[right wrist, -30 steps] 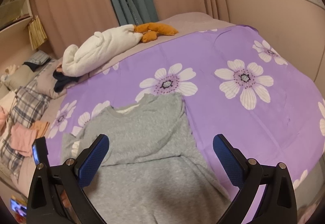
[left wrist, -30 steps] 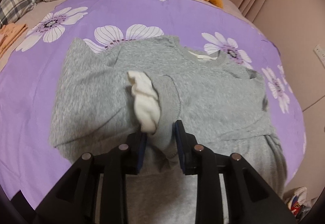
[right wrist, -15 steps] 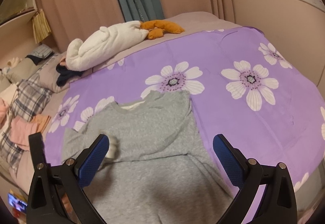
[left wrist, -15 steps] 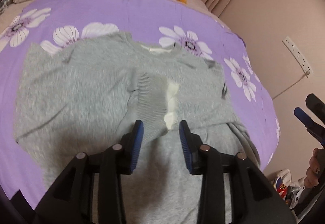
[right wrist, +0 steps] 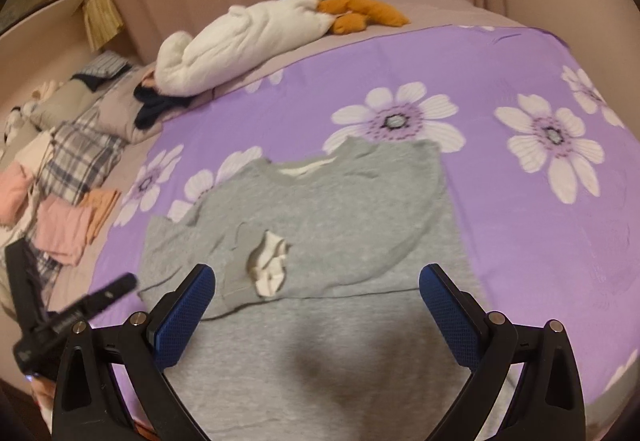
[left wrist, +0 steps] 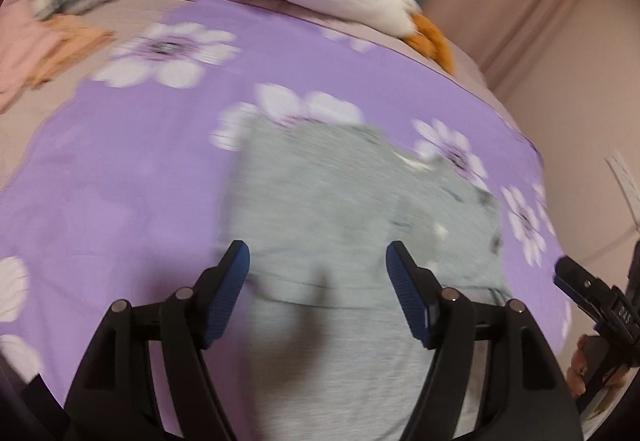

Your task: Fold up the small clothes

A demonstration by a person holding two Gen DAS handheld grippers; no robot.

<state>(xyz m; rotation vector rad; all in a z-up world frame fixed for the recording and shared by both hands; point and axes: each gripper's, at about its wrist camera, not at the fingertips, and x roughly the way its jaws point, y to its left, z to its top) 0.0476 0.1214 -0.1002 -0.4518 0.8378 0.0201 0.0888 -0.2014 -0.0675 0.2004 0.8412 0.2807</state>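
A grey sweatshirt (right wrist: 340, 209) lies flat on the purple flowered bedspread (right wrist: 520, 225), neck away from me. Its left sleeve is folded across the chest, and the white-lined cuff (right wrist: 270, 267) rests on the body. The sweatshirt also shows, blurred, in the left wrist view (left wrist: 340, 201). My left gripper (left wrist: 318, 265) is open and empty above the sweatshirt's lower part. My right gripper (right wrist: 316, 289) is open and empty over the hem side. The left gripper also shows at the left edge of the right wrist view (right wrist: 60, 317).
A white plush (right wrist: 248, 37) with orange feet (right wrist: 360, 15) lies at the head of the bed. Folded pink and orange clothes (right wrist: 68, 225) and plaid cloth (right wrist: 80, 157) lie at the left. A pink wall stands to the right.
My left gripper let go of the sleeve cuff, opened wide and drew back to the left. The sleeve now lies on the chest. The right gripper stayed open and moved in slightly.
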